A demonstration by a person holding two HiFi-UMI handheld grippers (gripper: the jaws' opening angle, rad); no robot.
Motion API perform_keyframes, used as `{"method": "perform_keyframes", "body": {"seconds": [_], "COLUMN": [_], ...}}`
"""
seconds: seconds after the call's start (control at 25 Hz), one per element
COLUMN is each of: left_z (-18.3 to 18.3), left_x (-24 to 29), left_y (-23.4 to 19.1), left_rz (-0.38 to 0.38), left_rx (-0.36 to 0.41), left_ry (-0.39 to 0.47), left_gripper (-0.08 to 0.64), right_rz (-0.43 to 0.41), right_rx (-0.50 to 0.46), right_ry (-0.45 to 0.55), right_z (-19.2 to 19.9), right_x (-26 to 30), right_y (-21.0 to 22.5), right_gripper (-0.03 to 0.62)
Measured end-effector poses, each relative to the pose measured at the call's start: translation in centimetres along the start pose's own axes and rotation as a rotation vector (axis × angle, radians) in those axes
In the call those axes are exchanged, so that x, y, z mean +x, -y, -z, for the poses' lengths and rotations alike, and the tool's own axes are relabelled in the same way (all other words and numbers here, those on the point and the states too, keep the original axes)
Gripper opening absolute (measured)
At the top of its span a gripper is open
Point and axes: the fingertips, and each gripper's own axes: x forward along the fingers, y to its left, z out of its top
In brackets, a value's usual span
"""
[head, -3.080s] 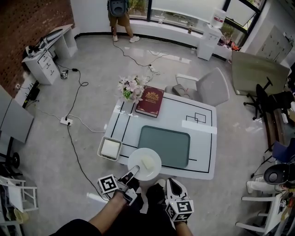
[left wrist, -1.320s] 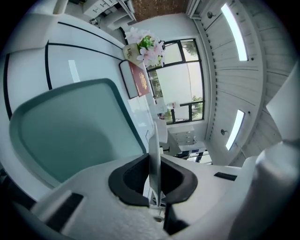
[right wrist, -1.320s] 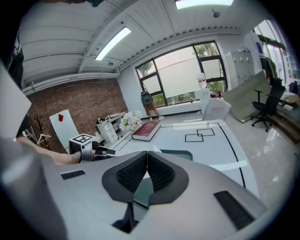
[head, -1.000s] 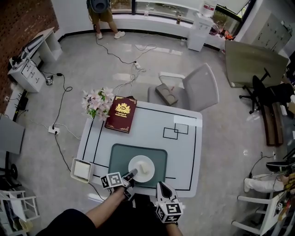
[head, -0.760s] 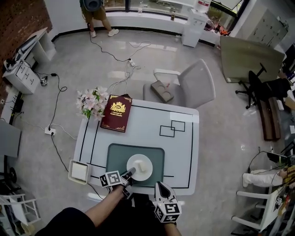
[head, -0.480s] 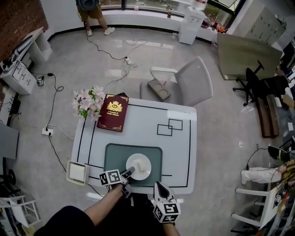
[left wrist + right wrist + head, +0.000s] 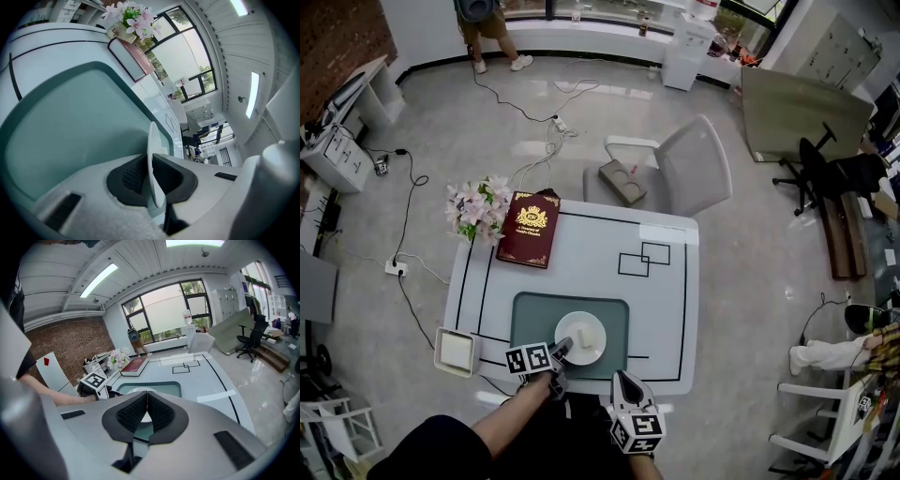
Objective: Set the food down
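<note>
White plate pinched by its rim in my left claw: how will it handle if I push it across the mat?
The plate looks rigid: its thin rim runs straight through the left claw, so probably no flex, though likely breakable. Gripped at one edge only, it may tilt. The pale food on it seems loose and could slide.

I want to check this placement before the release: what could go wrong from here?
1. The left gripper pinches the plate by its near rim only. The far side is unsupported, so it may tip and the pale food slide.
2. The plate is over the near part of the green mat, close to the table edge. Released there, a nudge could push it off.
</note>
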Motion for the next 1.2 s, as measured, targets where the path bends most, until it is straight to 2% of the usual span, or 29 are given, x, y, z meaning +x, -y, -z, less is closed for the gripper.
{"method": "perform_keyframes", "body": {"seconds": [0.08, 0.2, 0.36, 0.56, 0.76, 1.0, 1.2], "left_z": [-0.3, -0.5, -0.7, -0.3, 0.7, 1.3, 1.4], "left_x": [-0.1, -0.5, -0.6, -0.3, -0.2, 0.1, 0.2], "left_y": [-0.1, -0.1, 0.2, 1.2, 0.7, -0.4, -1.2], "left_rz": [-0.007, -0.004, 0.002, 0.036, -0.017, -0.073, -0.152], "left_rx": [0.008, 0.021, 0.096, 0.265, 0.517, 0.678, 0.802], "left_ry": [0.015, 0.038, 0.044, 0.012, -0.054, -0.112, -0.126], "left_gripper": [0.040, 0.103, 0.152, 0.287, 0.370, 0.399, 0.414], "right_rz": [-0.002, -0.004, -0.007, -0.016, -0.025, -0.028, -0.030], "right_rx": [0.000, 0.000, 0.002, 0.002, -0.006, -0.011, -0.017], "right_ry": [-0.002, -0.006, -0.011, -0.017, -0.016, -0.018, -0.020], "right_z": [0.0, 0.1, 0.4, 0.9, 0.9, 0.9, 0.8], "right_x": [0.0, -0.2, -0.2, -0.2, -0.4, -0.4, -0.4], "right_y": [0.0, 0.0, 0.0, -0.3, -0.4, -0.3, -0.3], "right_gripper": [0.009, 0.009, 0.009, 0.009, 0.009, 0.009, 0.009]}}
